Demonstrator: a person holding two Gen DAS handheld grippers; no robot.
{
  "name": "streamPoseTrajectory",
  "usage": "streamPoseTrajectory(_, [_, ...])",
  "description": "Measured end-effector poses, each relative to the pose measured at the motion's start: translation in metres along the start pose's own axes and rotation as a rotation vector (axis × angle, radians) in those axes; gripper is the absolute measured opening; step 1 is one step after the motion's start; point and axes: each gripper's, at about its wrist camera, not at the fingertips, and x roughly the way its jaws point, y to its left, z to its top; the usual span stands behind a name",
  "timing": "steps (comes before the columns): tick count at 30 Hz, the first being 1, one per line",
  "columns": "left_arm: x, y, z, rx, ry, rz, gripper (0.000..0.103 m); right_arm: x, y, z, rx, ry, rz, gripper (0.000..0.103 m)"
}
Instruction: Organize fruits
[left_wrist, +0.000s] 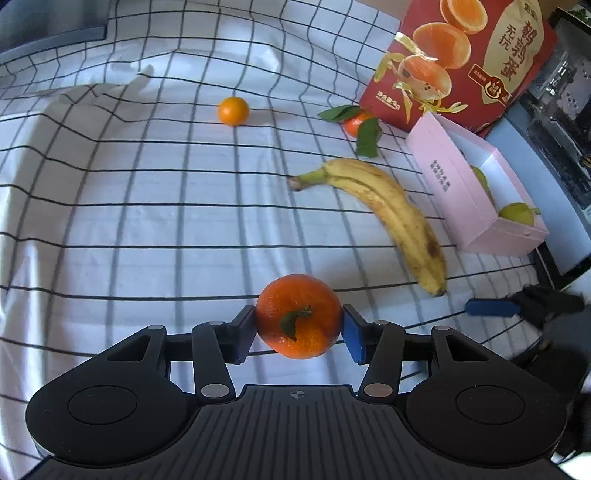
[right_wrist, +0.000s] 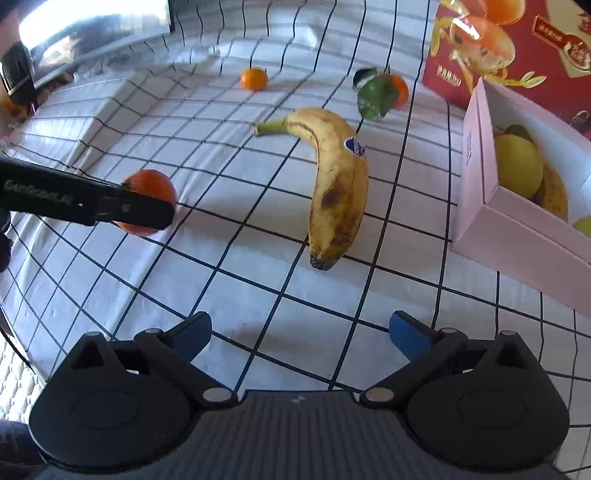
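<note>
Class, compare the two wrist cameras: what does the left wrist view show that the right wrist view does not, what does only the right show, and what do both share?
Only the left wrist view shows the tangerine head-on with its stem leaf, pinched in the left gripper, and the red box's large printed characters.

Only the right wrist view shows the open, empty right gripper, the banana's sticker, and a second banana inside the pink box.

Both show the loose banana, small orange, leafy tangerine, red box and checked cloth.
</note>
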Motion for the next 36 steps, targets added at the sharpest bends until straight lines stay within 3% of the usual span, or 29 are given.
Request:
streamPoseTrajectory(2, [-0.004,0.009,-0.002,-0.004,-0.006,0.012,0.055,-0.005,-0.002,0.008,0.024,0.030,-0.015,0.078])
streamPoseTrajectory(6, [-0.016,0.020,-0.006,-0.111,-0.036,0.003,0.055,-0.023,0.003,0.025,-0.045,-0.047,-0.094,0.078])
streamPoseTrajectory(9, [-0.022,0.018,-0.013,-0.172,-0.088,-0.018,0.055,-0.021,0.002,0.041,-0.091,-0.112,-0.122,0.066])
streamPoseTrajectory(12, [-0.028,0.005,-0.018,-0.223,-0.064,-0.010,0.055,-0.005,-0.007,0.058,-0.102,-0.182,-0.122,0.062])
streamPoseTrajectory(14, [-0.035,-0.004,-0.025,-0.196,-0.071,-0.040,0.055,0.014,-0.018,0.072,-0.063,-0.158,-0.098,0.052])
streamPoseTrajectory(18, [-0.031,-0.013,-0.033,-0.163,-0.013,-0.002,0.055,0.038,-0.022,0.083,-0.041,-0.170,-0.074,0.051])
streamPoseTrajectory(22, [-0.033,-0.014,-0.039,-0.166,-0.006,-0.002,0.055,0.048,-0.024,0.085,-0.026,-0.173,-0.044,0.036])
streamPoseTrajectory(26, [-0.030,-0.023,-0.034,-0.113,0.009,-0.020,0.055,0.040,-0.020,0.079,-0.026,-0.146,-0.009,0.036])
streamPoseTrajectory(31, [-0.016,-0.048,-0.022,0.003,0.040,-0.098,0.055,-0.013,-0.023,0.051,0.027,-0.194,0.009,0.036])
streamPoseTrajectory(36, [0.004,-0.089,0.004,0.139,0.056,-0.215,0.055,-0.096,-0.051,0.021,0.117,-0.288,-0.056,0.036])
